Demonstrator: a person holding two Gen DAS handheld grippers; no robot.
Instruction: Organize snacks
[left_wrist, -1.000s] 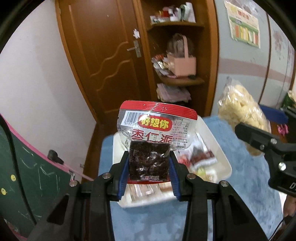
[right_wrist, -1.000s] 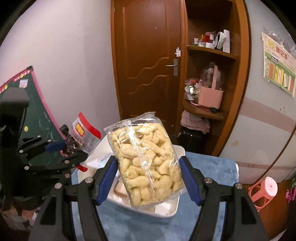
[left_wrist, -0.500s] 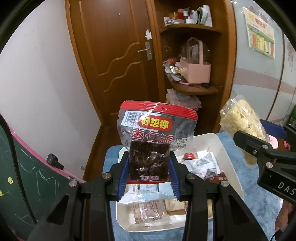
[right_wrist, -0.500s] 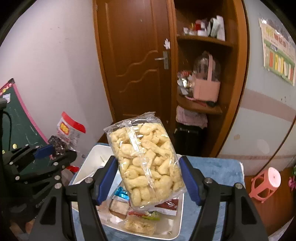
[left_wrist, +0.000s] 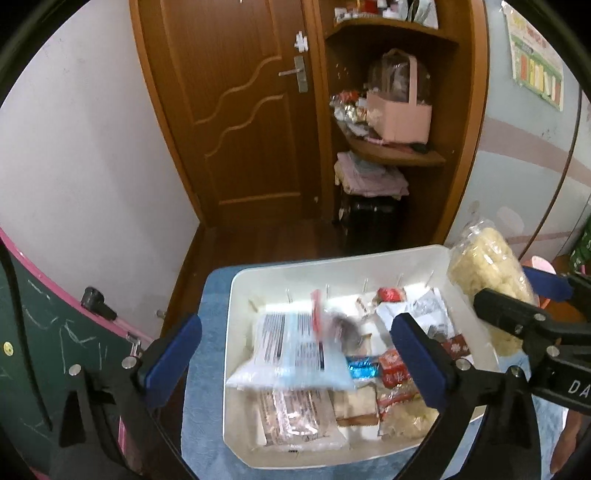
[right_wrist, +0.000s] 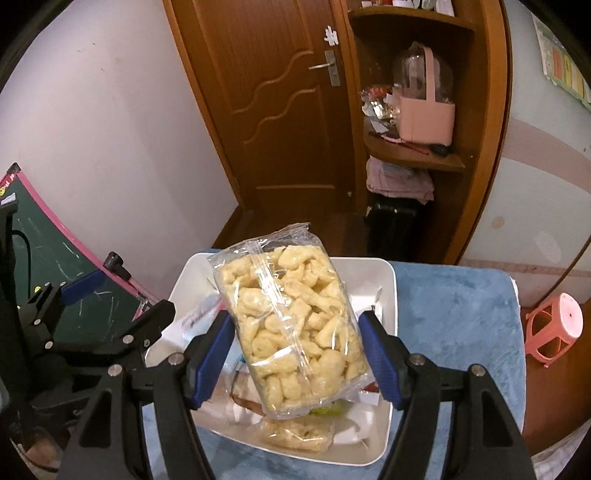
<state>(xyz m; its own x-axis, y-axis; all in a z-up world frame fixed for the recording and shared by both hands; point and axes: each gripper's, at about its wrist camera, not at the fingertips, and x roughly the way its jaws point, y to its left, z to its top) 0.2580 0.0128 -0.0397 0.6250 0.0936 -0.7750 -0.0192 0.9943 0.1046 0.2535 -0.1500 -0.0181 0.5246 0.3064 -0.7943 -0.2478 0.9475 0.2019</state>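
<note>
- Left claw is gaping wide over the bin, a blurred packet lying inside.
- Right claw is gripping the puff bag above the bin.

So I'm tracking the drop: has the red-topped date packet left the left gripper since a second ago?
Yes. The left gripper is open and the packet is a blur below, over the white bin.
</note>
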